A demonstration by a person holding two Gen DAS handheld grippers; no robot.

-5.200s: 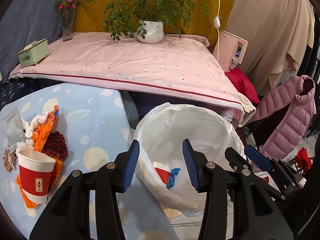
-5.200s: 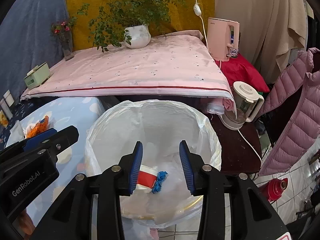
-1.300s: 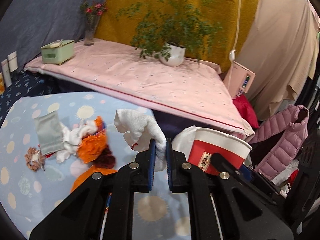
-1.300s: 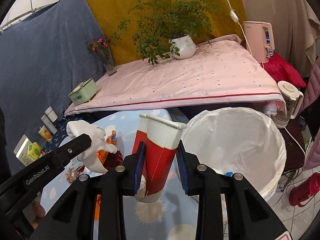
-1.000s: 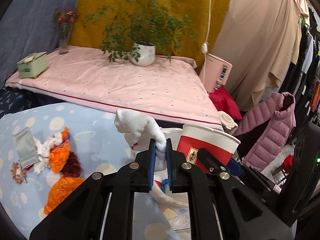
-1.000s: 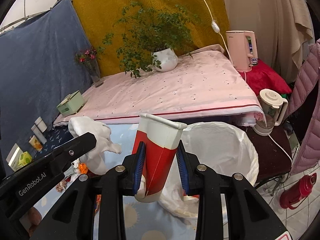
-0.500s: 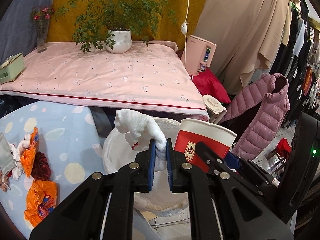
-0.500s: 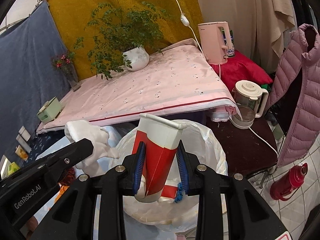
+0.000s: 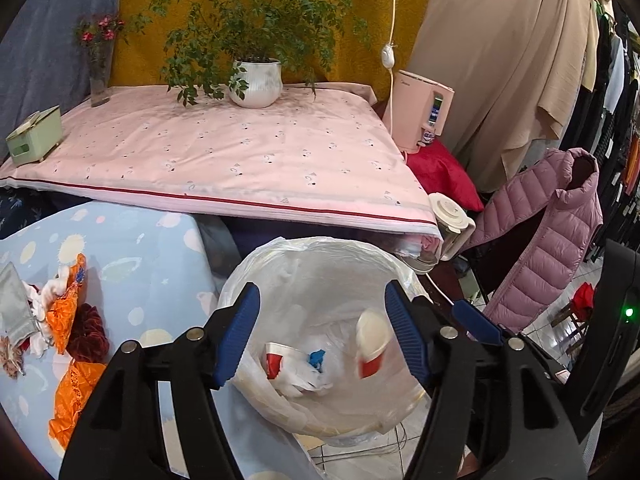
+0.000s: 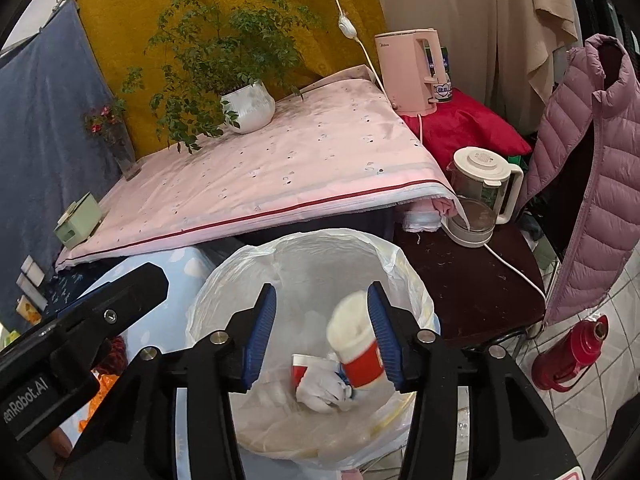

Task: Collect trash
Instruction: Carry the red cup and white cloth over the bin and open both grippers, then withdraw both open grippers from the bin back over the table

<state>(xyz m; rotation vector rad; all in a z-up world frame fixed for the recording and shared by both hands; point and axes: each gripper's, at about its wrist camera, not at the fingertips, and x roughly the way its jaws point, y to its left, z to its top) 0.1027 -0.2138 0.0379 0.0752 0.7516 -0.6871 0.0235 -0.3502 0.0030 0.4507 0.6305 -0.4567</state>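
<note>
Both grippers hang open over the bin lined with a white bag (image 9: 320,252) (image 10: 320,240). My left gripper (image 9: 320,336) is empty. My right gripper (image 10: 322,336) is empty, and a blurred red and white paper cup (image 10: 358,352) (image 9: 370,346) is falling between its fingers into the bin. An earlier red cup (image 9: 274,362), a blue scrap (image 9: 316,358) and a white cloth (image 10: 320,392) lie in the bin. More trash stays on the blue table (image 9: 132,248): orange wrappers (image 9: 70,384), a dark red ball (image 9: 90,332), a grey pouch (image 9: 14,304).
A pink covered table (image 9: 224,156) stands behind with a potted plant (image 9: 256,84), a flower vase (image 9: 98,80) and a green box (image 9: 34,136). A kettle (image 10: 480,196) sits on a dark stool right of the bin. A pink jacket (image 10: 596,184) and a red flask (image 10: 568,356) are at the right.
Both grippers have opened over the bin. The left let go of the white cloth, which now lies in the bin. The right let go of the paper cup, which is dropping.
</note>
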